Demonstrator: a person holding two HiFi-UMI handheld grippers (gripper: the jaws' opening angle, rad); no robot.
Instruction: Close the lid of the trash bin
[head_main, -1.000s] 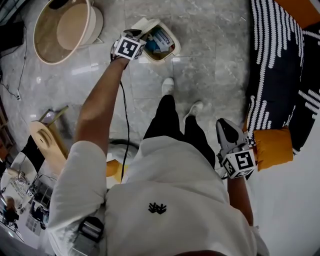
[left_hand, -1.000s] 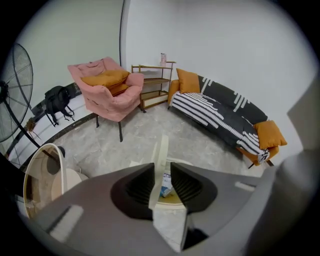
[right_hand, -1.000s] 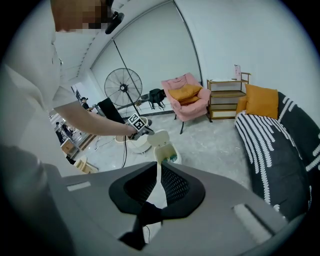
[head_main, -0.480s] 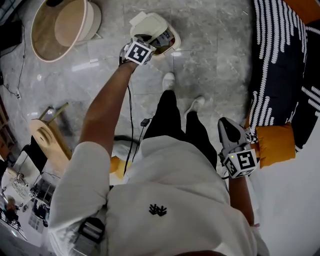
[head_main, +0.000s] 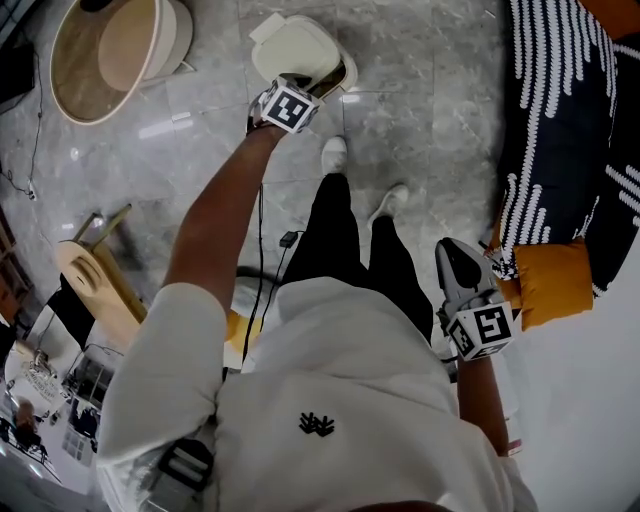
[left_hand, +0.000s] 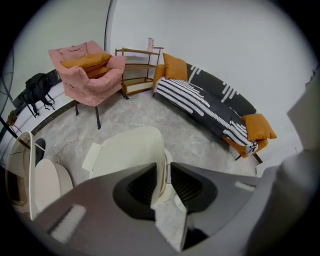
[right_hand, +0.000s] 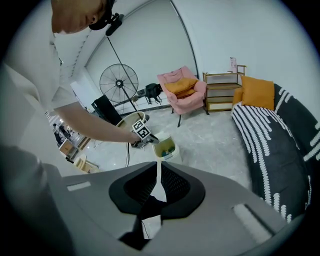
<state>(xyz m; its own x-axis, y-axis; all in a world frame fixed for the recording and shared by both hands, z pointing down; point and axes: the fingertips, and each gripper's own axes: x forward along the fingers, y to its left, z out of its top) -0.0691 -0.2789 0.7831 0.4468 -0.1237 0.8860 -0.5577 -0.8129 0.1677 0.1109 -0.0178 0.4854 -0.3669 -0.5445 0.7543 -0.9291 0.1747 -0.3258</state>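
Bright, even light; glare on glossy floor (head_main: 420, 120) (fisheye edges darken).

Cannot make out the fingers of the left gripper (head_main: 300, 92) in the head view, tucked under its own marker cube (head_main: 290, 107), nor most of the cream oval plastic trash bin (head_main: 347, 72), covered by its cream hinged lid (head_main: 295, 48). Cannot name the bits of colour (right_hand: 167, 148) inside that bin from the right gripper view, far too small. Also lose part of the round pale wooden tub (head_main: 110, 50) at the head view's top edge and of the black-and-white striped sofa (head_main: 560, 130) at its right edge.
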